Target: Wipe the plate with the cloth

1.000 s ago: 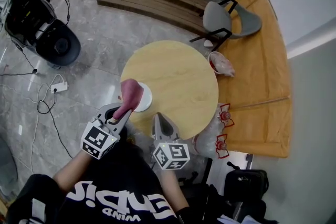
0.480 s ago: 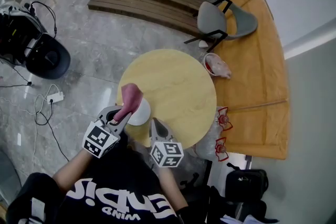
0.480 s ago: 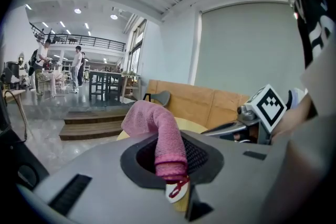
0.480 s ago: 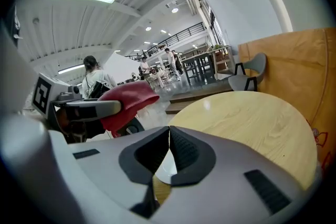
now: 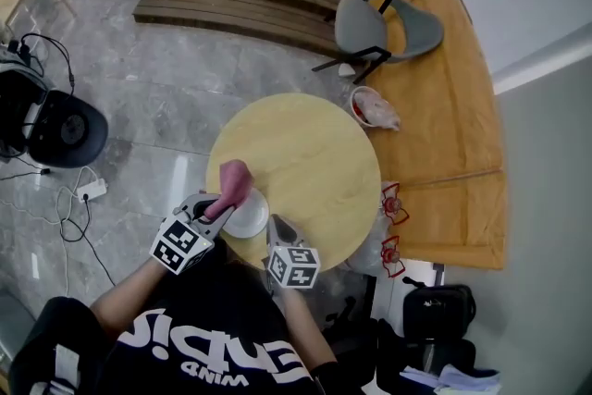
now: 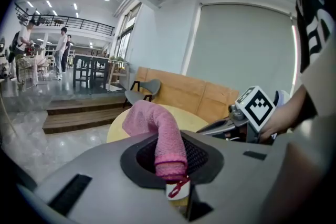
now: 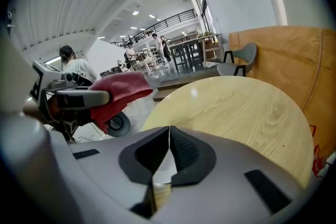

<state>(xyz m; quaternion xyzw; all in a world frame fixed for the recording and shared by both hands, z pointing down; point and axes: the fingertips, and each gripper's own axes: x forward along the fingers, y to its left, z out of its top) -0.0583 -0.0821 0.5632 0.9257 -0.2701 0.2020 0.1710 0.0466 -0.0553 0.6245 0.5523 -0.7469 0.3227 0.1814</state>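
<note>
Left gripper [image 5: 222, 204] clamps the pink cloth [image 5: 234, 179] by the white plate [image 5: 250, 219]; right gripper [image 5: 277, 226] pinched closed, seemingly empty, just beside it.

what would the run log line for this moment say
left claw: shut on cloth | cloth: over plate, contact unclear | right claw: shut on plate rim | plate: on table, near edge
</note>
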